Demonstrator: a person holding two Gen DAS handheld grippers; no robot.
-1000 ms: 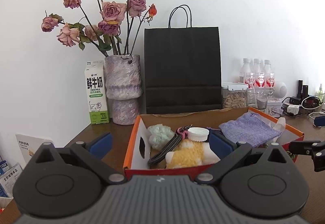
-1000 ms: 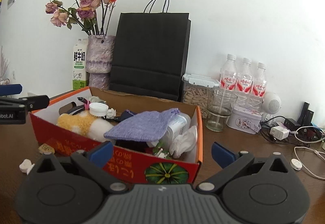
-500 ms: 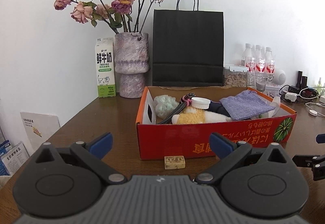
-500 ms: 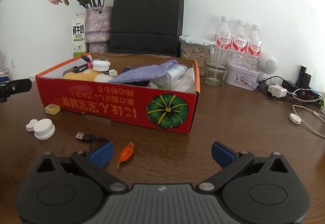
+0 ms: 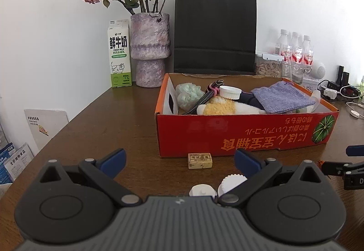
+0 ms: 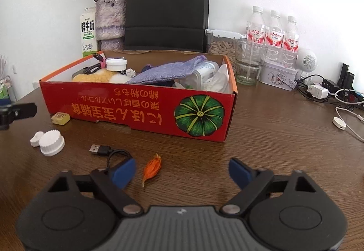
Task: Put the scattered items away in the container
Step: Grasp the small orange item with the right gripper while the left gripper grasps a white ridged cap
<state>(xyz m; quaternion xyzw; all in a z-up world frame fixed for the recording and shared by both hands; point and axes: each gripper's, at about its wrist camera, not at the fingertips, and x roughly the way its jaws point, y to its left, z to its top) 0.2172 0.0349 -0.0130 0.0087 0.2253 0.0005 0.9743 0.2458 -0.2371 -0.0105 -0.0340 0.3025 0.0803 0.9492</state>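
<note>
The red box sits mid-frame on the bench, already holding a cloth, a plush and a cap, while the loose things lie in front of it: a petal at lower centre of the right view, a USB cable just left of it, two white caps further left, and a small eraser touching the box's foot. The right tool points down toward the bench, spread, its jaws having just been closing with nothing between them; the petal lies just inside the left pad, off centre. The risk, as I judge it, is that the closing jaws miss so thin and light a petal, crush it, or snag the cable loop lying against the left pad. The left tool is also spread and empty, tilted down, with the caps low between its fingers and the eraser beyond; a careless close there could knock one cap away.
</note>
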